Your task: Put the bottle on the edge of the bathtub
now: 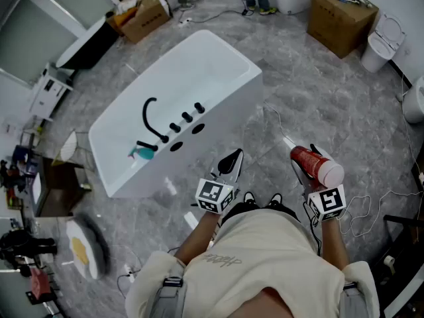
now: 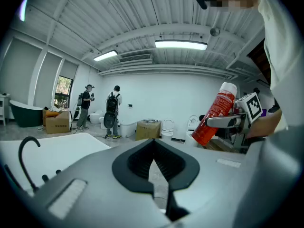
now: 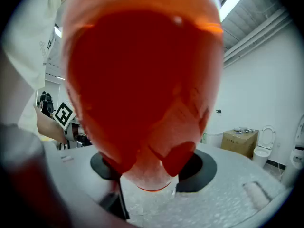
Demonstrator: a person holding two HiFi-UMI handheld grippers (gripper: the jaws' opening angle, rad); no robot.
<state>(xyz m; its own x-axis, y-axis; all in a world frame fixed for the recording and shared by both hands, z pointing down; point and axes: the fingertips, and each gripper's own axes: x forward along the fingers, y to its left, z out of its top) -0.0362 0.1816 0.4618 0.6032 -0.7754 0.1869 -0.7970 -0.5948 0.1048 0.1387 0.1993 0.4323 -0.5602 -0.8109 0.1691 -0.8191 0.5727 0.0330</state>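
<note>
A red bottle (image 1: 321, 169) with a white cap lies tilted in my right gripper (image 1: 310, 163), whose jaws are shut on its body, in the air over the grey floor. In the right gripper view the bottle (image 3: 142, 80) fills most of the picture above the jaws (image 3: 149, 169). It shows up again at the right of the left gripper view, bottle (image 2: 214, 114). My left gripper (image 1: 232, 159) hangs shut and empty by the near right side of the white bathtub (image 1: 218, 52). A black faucet (image 1: 149, 114) and knobs sit on the tub's rim.
A small teal item (image 1: 141, 153) lies on the tub's rim beside the faucet. Cardboard boxes (image 1: 341, 18) (image 1: 142, 15) and a toilet (image 1: 384, 42) stand at the back. Cables (image 1: 371, 211) trail on the floor at right. Two people (image 2: 113, 110) stand far off.
</note>
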